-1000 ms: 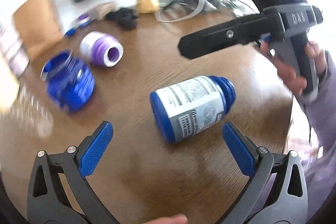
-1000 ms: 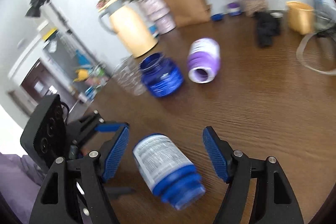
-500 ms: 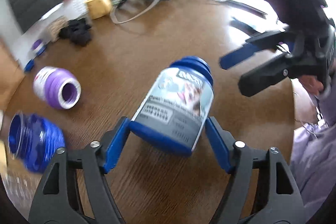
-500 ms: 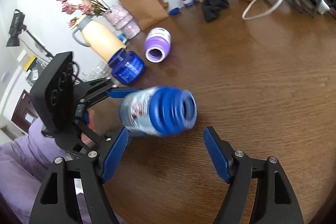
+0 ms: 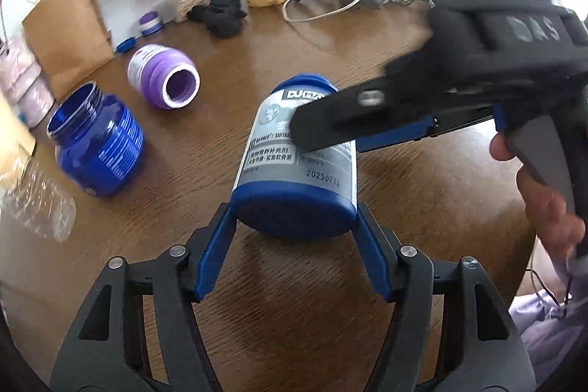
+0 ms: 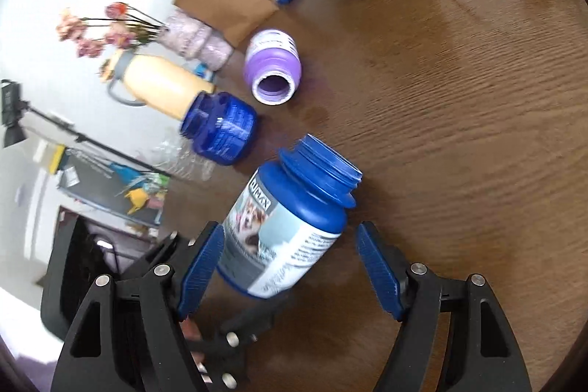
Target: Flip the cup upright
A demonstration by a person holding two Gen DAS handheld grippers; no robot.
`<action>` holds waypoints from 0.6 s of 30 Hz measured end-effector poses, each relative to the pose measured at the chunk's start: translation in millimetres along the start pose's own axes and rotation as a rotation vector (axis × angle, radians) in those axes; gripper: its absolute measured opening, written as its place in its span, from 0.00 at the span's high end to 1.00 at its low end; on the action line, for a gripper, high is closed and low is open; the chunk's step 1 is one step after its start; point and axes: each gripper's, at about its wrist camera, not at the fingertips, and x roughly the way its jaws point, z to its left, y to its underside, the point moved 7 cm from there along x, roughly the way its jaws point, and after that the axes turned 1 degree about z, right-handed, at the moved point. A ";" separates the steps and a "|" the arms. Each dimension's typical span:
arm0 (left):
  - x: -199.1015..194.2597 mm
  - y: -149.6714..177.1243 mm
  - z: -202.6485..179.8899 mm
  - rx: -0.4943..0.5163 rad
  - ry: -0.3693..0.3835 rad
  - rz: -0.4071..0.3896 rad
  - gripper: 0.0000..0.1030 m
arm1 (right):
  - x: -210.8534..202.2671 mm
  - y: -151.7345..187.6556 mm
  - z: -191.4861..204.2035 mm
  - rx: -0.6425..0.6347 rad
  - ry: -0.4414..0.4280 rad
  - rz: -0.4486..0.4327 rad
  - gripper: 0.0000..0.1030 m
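- The left gripper (image 5: pixel 296 237) is clamped on the base of the blue bottle (image 5: pixel 297 157), which juts forward between its pads, tilted, so the mouth can swing up
- The right gripper (image 6: pixel 290 267) is spread apart around the bottle's body; whether a pad touches it I cannot tell, likely there to steady the turn
- Ahead and left on the table (image 5: pixel 367 68) lie a purple jar (image 5: pixel 163 76) and a blue jar (image 5: pixel 97 146)

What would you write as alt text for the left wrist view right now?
The left gripper clamps the base of a blue-capless labelled bottle, neck pointing away over a brown wooden table, while the right gripper reaches in across its label. Behind lie a purple bottle on its side and an upright open blue jar.
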 end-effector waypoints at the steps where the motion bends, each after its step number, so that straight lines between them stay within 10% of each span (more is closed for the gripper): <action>1: 0.4 0.3 0.9 -0.007 0.000 0.003 0.41 | 4.1 -4.1 2.4 0.009 0.004 0.003 0.24; 7: 1.5 3.9 8.8 -0.038 0.015 0.014 0.41 | 28.9 -14.0 7.9 0.085 -0.007 0.045 0.24; 11: -12.2 13.3 15.6 -0.066 0.087 0.002 0.23 | 35.4 -16.5 14.8 0.062 0.025 0.030 0.26; 18: -46.7 21.1 58.4 -0.201 0.123 -0.081 0.12 | 19.6 -8.5 45.5 -0.269 0.279 -0.132 0.31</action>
